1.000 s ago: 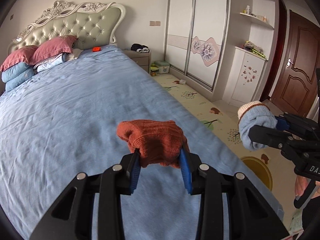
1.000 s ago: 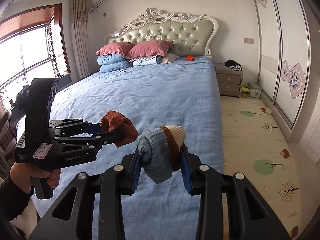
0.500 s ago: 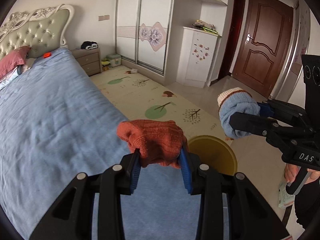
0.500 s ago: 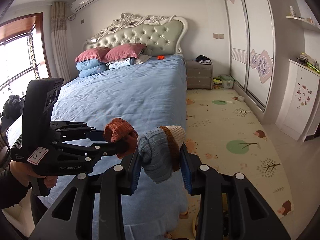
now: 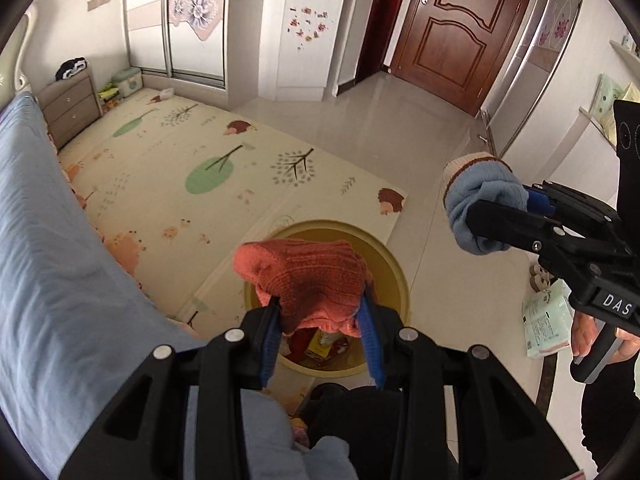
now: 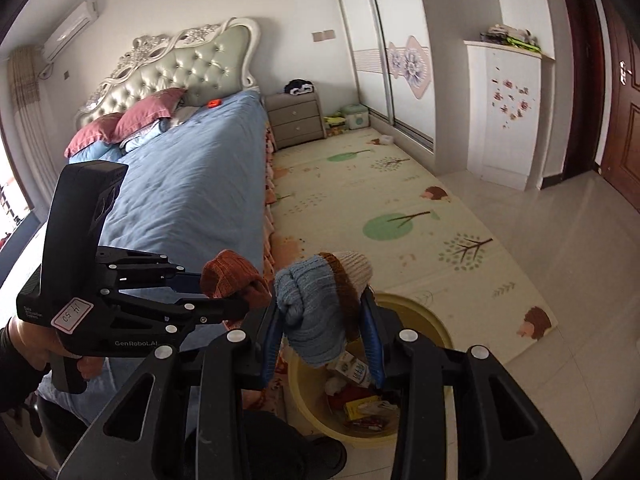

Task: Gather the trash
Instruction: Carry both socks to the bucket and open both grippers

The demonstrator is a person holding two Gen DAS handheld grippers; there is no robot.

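The left gripper has its blue-padded fingers closed partway on a rust-orange knitted sock, held directly above the yellow bin. The right gripper likewise pinches a balled blue sock with a brown and cream cuff between its fingers, also over the bin. Inside the bin, wrappers and a small carton lie in a heap; their print is too small to read. In the right wrist view the left gripper's body reads "GenRobot.AI" and carries a handwritten sticker, apparently "14 50". In the left wrist view the right gripper shows "DAS", the rest cut off. Beside the bin, a tissue pack lies on the floor, partly hidden.
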